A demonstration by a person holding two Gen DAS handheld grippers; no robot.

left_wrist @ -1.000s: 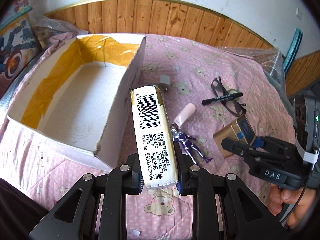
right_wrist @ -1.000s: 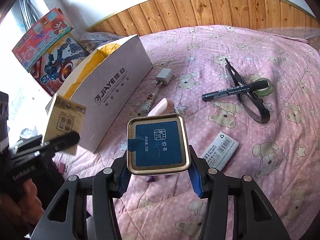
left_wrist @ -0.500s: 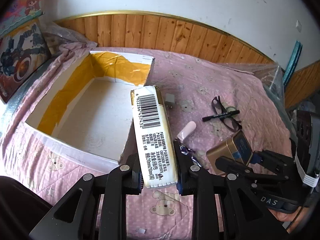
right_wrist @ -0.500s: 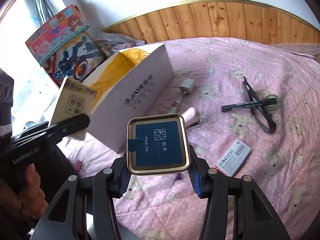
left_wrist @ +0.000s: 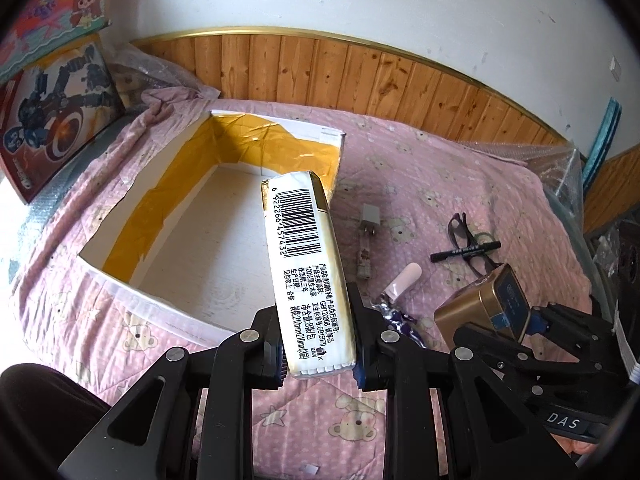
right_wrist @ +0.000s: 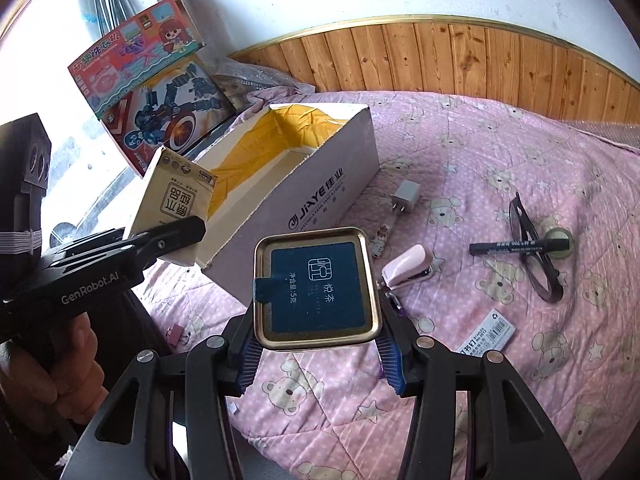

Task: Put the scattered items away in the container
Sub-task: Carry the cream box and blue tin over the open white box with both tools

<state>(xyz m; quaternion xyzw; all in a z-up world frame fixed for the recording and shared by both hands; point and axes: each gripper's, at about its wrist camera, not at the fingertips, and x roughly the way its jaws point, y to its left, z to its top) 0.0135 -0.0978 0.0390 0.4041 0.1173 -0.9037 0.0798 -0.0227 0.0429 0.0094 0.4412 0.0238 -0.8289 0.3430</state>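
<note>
My left gripper [left_wrist: 320, 360] is shut on a white and yellow tissue pack [left_wrist: 308, 264] with a barcode, held above the near right corner of the open white box [left_wrist: 280, 122] lined with yellow tape. In the right wrist view the same pack [right_wrist: 172, 196] hangs beside the box [right_wrist: 320, 192], gripped by the left gripper [right_wrist: 172, 236]. My right gripper [right_wrist: 316, 364] is shut on a gold tin with a blue lid [right_wrist: 316, 288], held above the pink bedspread to the right of the box. The tin [left_wrist: 480, 308] also shows in the left wrist view.
On the bedspread lie a grey charger [right_wrist: 406, 194], a pink stapler [right_wrist: 408, 266], a black marker [right_wrist: 520, 246] across dark glasses [right_wrist: 532, 280], a staples box [right_wrist: 486, 334], a toy figure [left_wrist: 394, 314] and a binder clip [right_wrist: 178, 334]. Toy boxes [left_wrist: 52, 92] stand left of the box.
Both grippers have risen with their loads, so the bed and box look smaller and farther off. The grips on the tissue pack and the tin are unchanged.
</note>
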